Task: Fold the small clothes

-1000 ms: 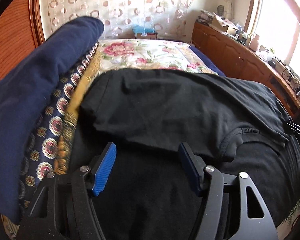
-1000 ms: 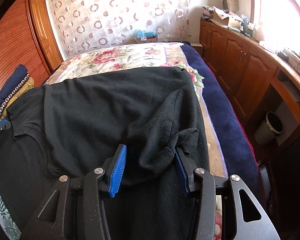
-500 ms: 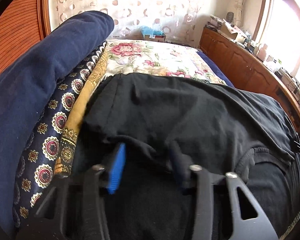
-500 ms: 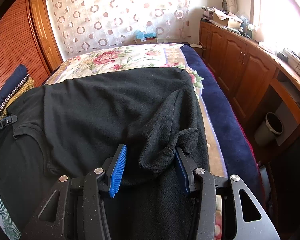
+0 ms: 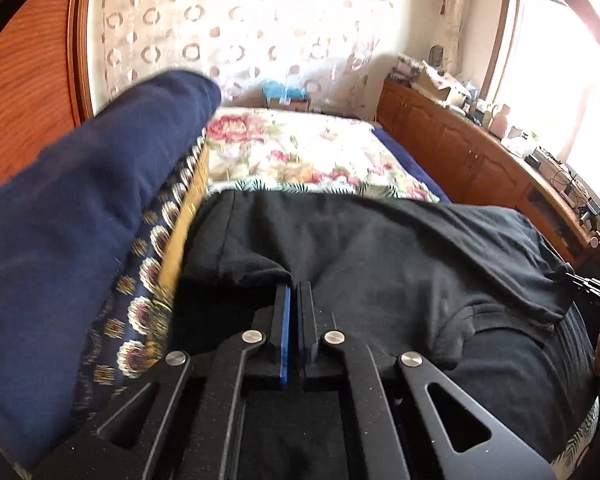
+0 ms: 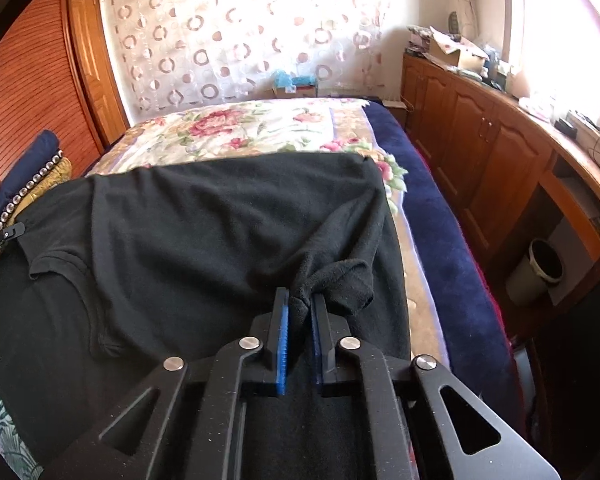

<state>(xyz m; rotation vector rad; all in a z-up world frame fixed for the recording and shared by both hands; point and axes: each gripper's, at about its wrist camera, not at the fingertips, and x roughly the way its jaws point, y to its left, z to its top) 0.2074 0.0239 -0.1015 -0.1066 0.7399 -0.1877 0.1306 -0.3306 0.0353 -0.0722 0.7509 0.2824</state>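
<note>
The left black two-finger gripper with blue ribbed pads point(image 5: 294, 286) rises from the bottom centre of its frame, jaws drawn together after closing, pinching a fold of black cloth point(image 5: 380, 248) at the tips. The right black two-finger gripper with blue pads point(image 6: 300, 298) stands likewise at bottom centre, jaws just closed, clamped on a bunched black sleeve.

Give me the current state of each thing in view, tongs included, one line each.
left tongs: just closed, shut on the black shirt's edge.
right tongs: just closed, shut on the bunched sleeve.
black shirt: spread across the bed, not yet folded, sleeves gathered.
cabinet doors: closed.
waste bin: upright, open top.
folded blankets: stacked beside the shirt.
</note>
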